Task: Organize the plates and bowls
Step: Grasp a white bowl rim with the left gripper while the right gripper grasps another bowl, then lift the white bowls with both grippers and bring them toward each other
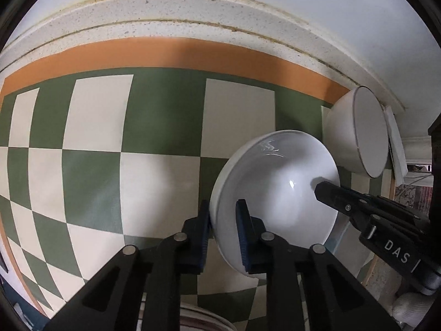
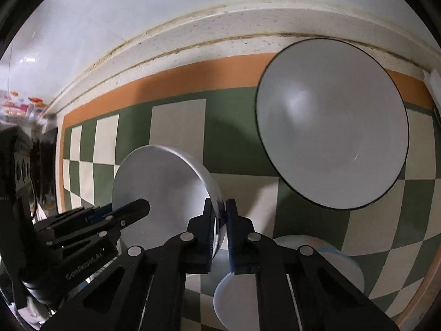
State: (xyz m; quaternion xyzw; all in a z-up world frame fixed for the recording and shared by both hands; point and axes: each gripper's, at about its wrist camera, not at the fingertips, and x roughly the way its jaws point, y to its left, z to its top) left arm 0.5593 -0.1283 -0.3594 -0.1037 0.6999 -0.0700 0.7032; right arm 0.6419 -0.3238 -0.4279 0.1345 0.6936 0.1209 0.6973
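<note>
A white bowl [image 1: 278, 190] is held between both grippers above the green-and-cream checkered mat [image 1: 154, 121]. My left gripper [image 1: 223, 220] is shut on its near rim. My right gripper [image 2: 220, 212] is shut on the opposite rim of the same bowl [image 2: 160, 190]; its fingers [image 1: 330, 193] reach into the bowl in the left wrist view. A larger white bowl with a dark rim line [image 2: 330, 127] sits on the mat at the back right, and it also shows in the left wrist view [image 1: 358, 135].
A speckled counter ledge [image 1: 165, 8] and white wall run along the back. Stacked plates [image 2: 289, 273] lie under my right gripper. A striped plate edge [image 1: 198, 317] shows below my left gripper. The mat has an orange border [image 2: 193, 74].
</note>
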